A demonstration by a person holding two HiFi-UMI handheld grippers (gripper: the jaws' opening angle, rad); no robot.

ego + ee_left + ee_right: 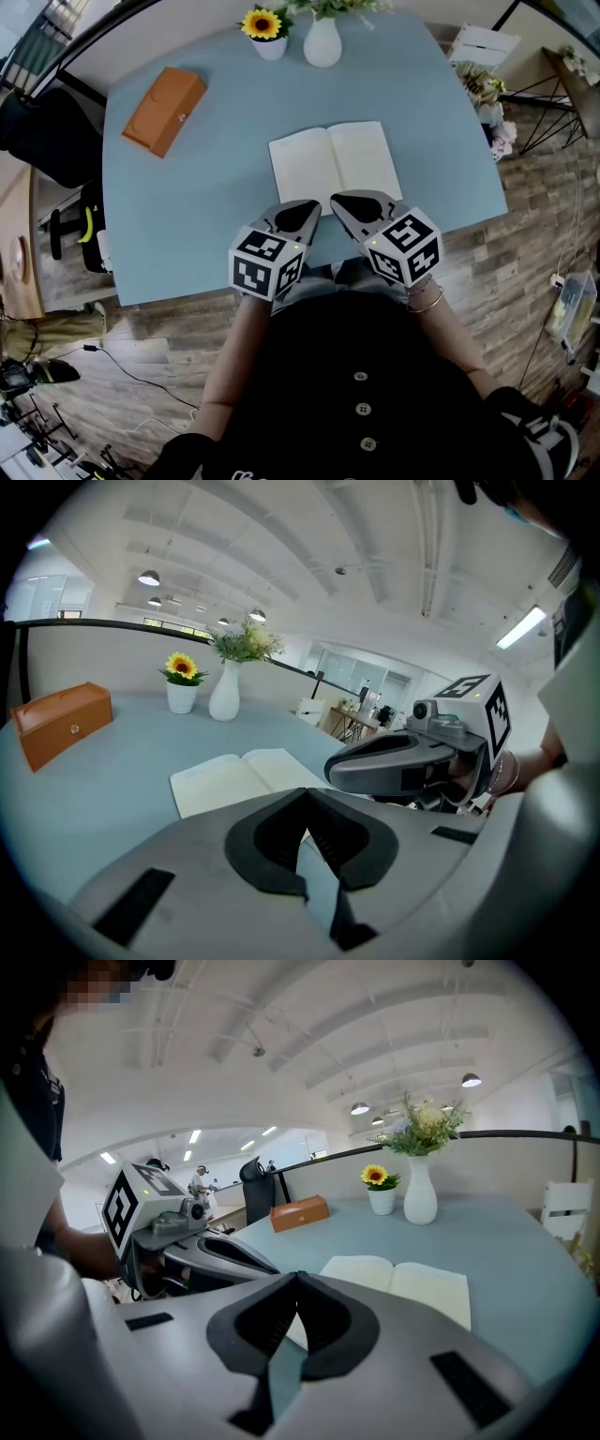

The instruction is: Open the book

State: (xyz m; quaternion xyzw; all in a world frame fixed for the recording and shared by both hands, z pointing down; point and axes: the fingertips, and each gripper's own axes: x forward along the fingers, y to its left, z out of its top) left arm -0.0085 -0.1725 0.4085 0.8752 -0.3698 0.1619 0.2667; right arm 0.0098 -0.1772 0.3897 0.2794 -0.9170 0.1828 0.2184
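Note:
The book (336,164) lies open and flat on the blue table (187,206), its pale blank pages facing up; it also shows in the left gripper view (244,775) and the right gripper view (403,1283). My left gripper (314,208) hovers just short of the book's near edge, shut with nothing in it. Beside it, the right gripper (339,201) is shut and empty too, its tip over the book's near edge. The two tips point at each other. Each gripper sees the other, the right gripper (330,766) from the left one and the left gripper (267,1265) from the right one.
An orange box (164,110) sits at the table's far left. A small sunflower pot (265,33) and a white vase (322,42) with flowers stand at the far edge. A white chair (483,45) is beyond the right corner. The wooden floor surrounds the table.

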